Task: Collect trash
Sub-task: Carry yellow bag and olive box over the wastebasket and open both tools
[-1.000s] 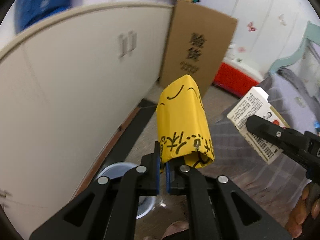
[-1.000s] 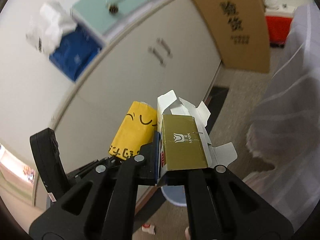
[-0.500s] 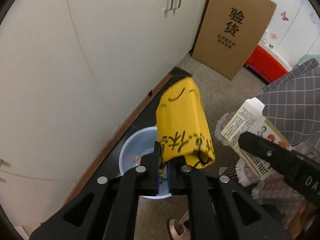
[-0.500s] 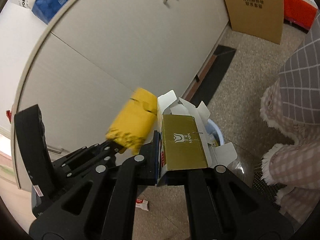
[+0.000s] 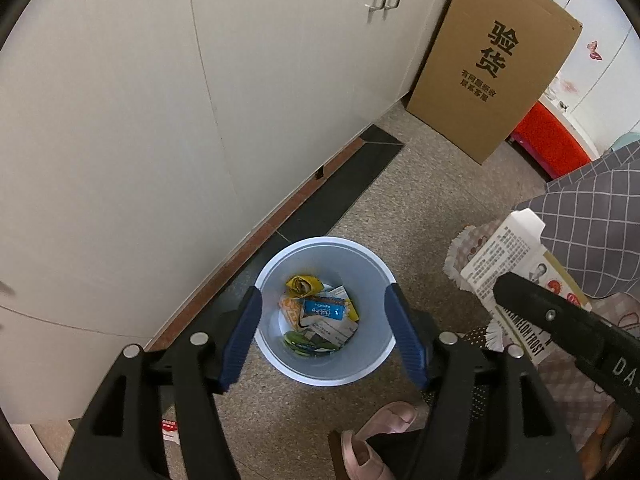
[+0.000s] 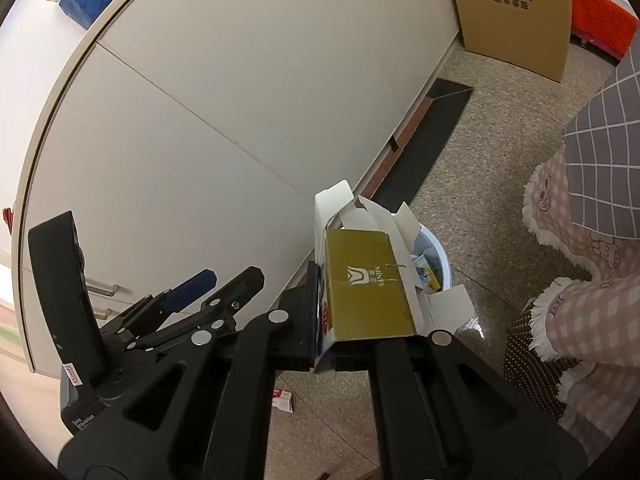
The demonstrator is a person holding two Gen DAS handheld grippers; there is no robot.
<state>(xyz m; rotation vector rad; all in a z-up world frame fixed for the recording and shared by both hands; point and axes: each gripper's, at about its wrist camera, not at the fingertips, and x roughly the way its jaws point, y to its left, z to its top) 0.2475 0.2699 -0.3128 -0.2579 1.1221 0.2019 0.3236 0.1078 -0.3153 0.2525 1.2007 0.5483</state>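
Observation:
A pale blue trash bin (image 5: 360, 372) stands on the floor by the cabinet, holding several wrappers. Among them lies a yellow wrapper (image 5: 302, 284). My left gripper (image 5: 323, 291) hangs right above the bin; its jaws are opening and nothing is between them. In the right wrist view the left gripper (image 6: 216, 284) shows at the lower left. My right gripper (image 6: 322, 304) is shut on a gold and white carton (image 6: 368, 288) with its flaps open, held beside and above the bin (image 6: 444, 276). The left wrist view has this carton (image 5: 504, 264) at the right.
White cabinet doors (image 5: 160, 120) run along the left. A brown cardboard box (image 5: 488, 60) leans at the far end, with a red item (image 5: 552, 140) behind it. A person's pink slipper (image 5: 376, 432) and checked clothing (image 6: 592, 312) are close to the bin. A small red-and-white scrap (image 6: 282, 398) lies on the floor.
The left gripper has opened and the yellow wrapper it held now lies in the bin. Both grippers have sunk toward the bin. The right gripper keeps the carton.

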